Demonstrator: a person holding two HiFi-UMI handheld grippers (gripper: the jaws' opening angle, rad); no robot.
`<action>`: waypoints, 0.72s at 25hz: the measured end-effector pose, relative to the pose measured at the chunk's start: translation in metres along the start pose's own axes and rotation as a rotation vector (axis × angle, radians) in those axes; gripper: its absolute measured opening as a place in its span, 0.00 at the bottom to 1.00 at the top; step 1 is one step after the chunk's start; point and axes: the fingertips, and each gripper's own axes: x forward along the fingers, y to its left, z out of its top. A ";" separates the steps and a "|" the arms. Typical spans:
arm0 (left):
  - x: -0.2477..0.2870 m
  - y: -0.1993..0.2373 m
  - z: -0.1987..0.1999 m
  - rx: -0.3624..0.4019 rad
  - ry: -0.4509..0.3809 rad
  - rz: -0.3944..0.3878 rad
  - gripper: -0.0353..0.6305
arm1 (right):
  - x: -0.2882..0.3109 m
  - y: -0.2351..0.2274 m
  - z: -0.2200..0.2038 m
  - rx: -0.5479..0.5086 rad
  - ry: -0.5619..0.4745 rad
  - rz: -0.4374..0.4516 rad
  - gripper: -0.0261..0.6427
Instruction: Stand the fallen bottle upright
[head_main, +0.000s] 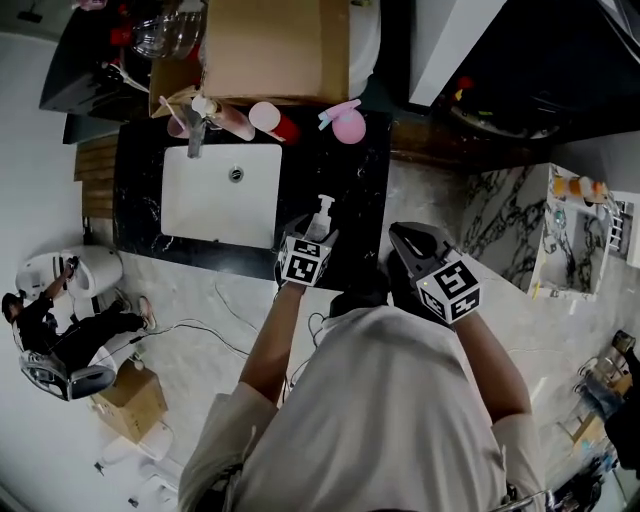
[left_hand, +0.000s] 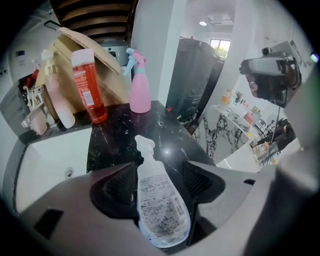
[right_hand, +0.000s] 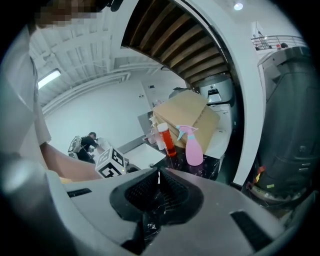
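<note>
Your left gripper (left_hand: 160, 172) clasps the clear pump bottle (left_hand: 161, 210) mid-frame over the black counter (head_main: 365, 180), while the right gripper (right_hand: 157, 175) is pinched shut on nothing; release it tilted and it could tip toward the sink (head_main: 215, 195).

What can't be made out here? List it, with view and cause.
- What the bottle rests on: hidden by the body of the left gripper in its own view, and by the marker cube in the head view.
- Print on the bottle's label: too small and blurred, left gripper view.
- Jaws of the right gripper: hidden under its own body in the head view.
</note>
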 end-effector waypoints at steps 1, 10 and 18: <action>0.006 0.001 -0.002 -0.001 0.015 0.003 0.50 | -0.001 -0.002 -0.001 0.006 0.001 -0.005 0.09; 0.038 0.006 -0.019 -0.056 0.190 0.014 0.48 | -0.007 -0.011 -0.017 0.042 0.012 -0.040 0.09; 0.037 0.004 -0.015 -0.100 0.135 -0.017 0.45 | -0.017 -0.016 -0.019 0.050 0.005 -0.058 0.09</action>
